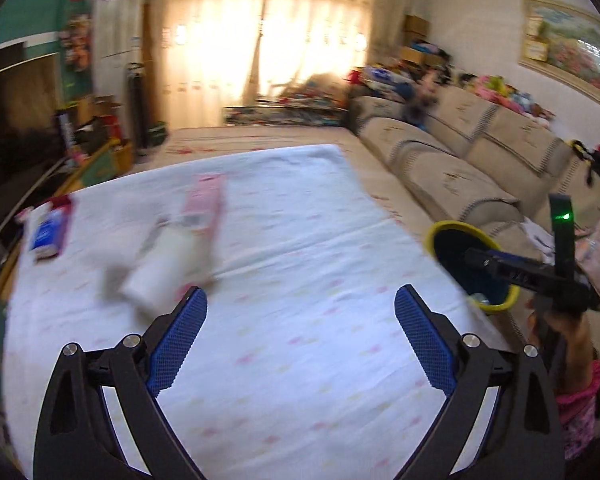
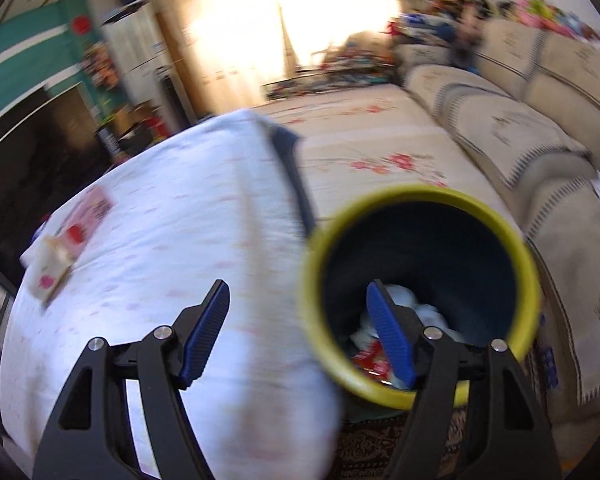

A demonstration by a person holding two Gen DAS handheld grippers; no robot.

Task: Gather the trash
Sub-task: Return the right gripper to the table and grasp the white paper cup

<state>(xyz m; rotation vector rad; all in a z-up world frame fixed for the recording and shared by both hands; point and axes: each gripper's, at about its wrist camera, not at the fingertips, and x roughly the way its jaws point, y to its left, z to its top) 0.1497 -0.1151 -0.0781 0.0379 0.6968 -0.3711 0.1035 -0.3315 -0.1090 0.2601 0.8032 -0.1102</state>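
A table with a white cloth point(image 1: 300, 240) holds trash: a white cup point(image 1: 160, 268) lying on its side, a pink flat box point(image 1: 204, 204) behind it, and a blue and white packet point(image 1: 48, 234) at the far left. My left gripper point(image 1: 300, 320) is open and empty, just right of the cup. A dark bin with a yellow rim point(image 2: 420, 200) stands off the table's right edge, with white and red trash point(image 2: 376, 344) inside. My right gripper point(image 2: 300, 320) is open and empty above the bin's near rim. It also shows in the left wrist view point(image 1: 476, 258).
A long beige sofa point(image 1: 480, 160) runs along the right wall, with toys and clutter on its back. A floral rug point(image 2: 380, 140) covers the floor beyond the table. A dark TV unit point(image 1: 12, 120) and boxes stand at the left. Bright curtained windows are at the back.
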